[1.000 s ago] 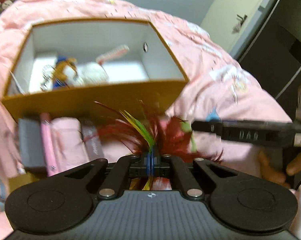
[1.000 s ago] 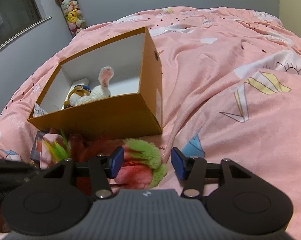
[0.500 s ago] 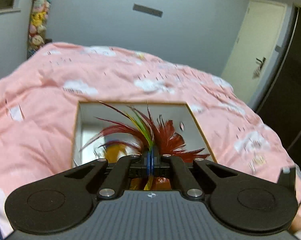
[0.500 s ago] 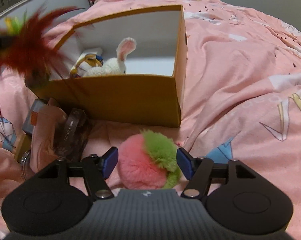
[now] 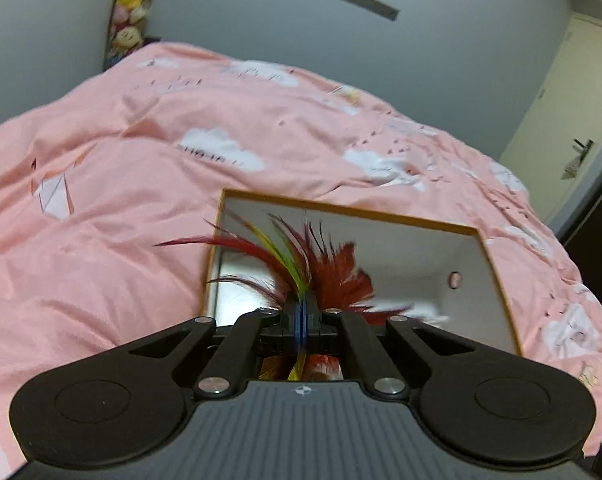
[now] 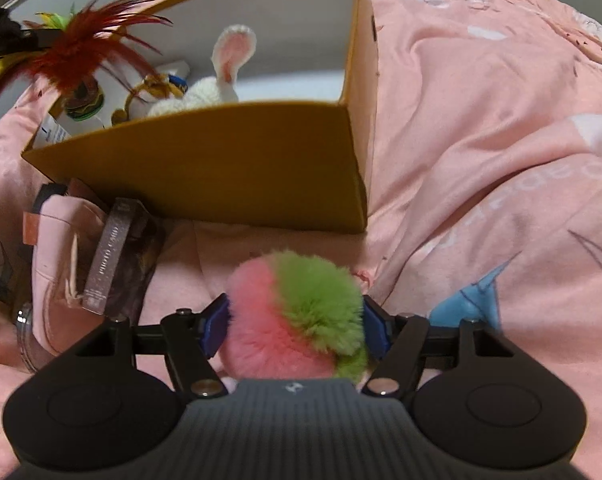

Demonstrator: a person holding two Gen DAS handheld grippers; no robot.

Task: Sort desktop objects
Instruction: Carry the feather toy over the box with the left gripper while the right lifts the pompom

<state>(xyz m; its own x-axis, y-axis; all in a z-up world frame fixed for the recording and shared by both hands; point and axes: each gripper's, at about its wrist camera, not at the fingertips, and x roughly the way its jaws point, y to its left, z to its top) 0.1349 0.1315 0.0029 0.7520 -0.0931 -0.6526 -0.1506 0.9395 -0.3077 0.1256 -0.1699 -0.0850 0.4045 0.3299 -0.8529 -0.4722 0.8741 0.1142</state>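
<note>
Left wrist: left gripper (image 5: 302, 316) clamped on one feather tuft (image 5: 301, 264), above box (image 5: 497, 276). Right gripper (image 6: 295, 326) jaws apart, flanking one pompom (image 6: 297, 312) on bed (image 6: 481, 140) beside box.

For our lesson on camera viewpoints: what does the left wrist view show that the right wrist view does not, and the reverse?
Only the left wrist view: the left gripper shut on the feather toy, a door, the grey wall. Only the right wrist view: the pompom between the right gripper pads, the plush rabbit, small packages. Both: the box and pink bedding.
</note>
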